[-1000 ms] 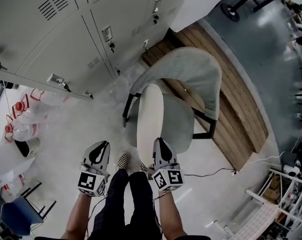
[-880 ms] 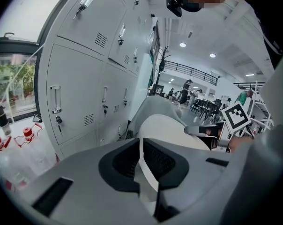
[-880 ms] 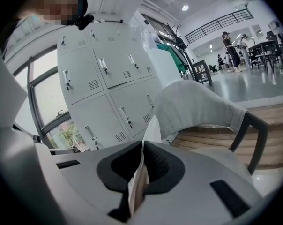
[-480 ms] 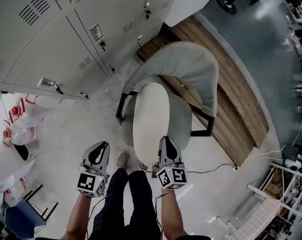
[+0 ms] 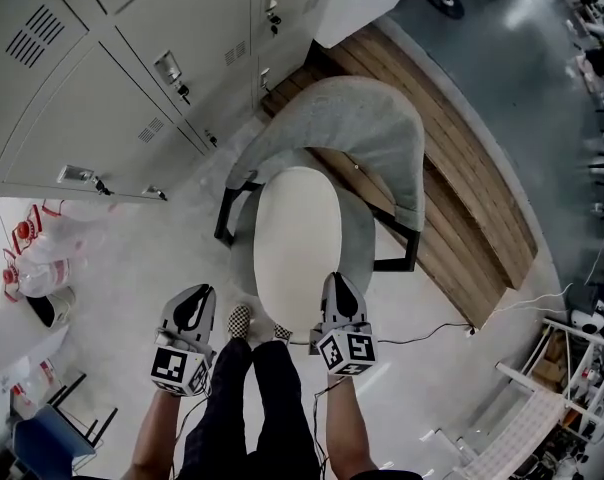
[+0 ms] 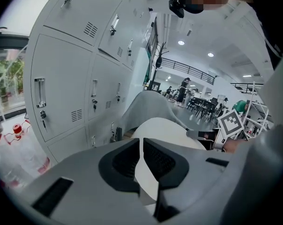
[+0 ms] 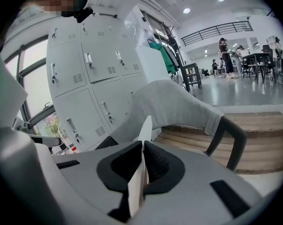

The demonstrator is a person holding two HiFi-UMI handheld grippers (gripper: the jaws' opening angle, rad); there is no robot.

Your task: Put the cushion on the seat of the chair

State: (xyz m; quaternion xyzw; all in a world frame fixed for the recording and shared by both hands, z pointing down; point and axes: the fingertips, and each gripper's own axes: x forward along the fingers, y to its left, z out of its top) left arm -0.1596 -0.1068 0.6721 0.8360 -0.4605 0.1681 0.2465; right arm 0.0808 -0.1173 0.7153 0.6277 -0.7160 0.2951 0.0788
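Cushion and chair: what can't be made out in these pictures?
- Seat: head view, mostly under the cushion; whether they touch is unclear.
- Seat, both gripper views: blocked by the jaws and cushion.
- Distant people: right gripper view, too small to describe.

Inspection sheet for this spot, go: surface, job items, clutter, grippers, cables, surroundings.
Surface: grey chair seat, mostly hidden by the cushion; nothing else seen on it.
Job's things: white oval cushion over the seat; cannot tell whether it rests there.
Clutter: red-printed bags on the floor at left.
Grippers: right gripper shut on the cushion's near edge; left gripper shut, apart from the cushion in the head view.
Cables: thin cable on the floor, right of the seat.
Surroundings: grey lockers, wooden platform, people far off.
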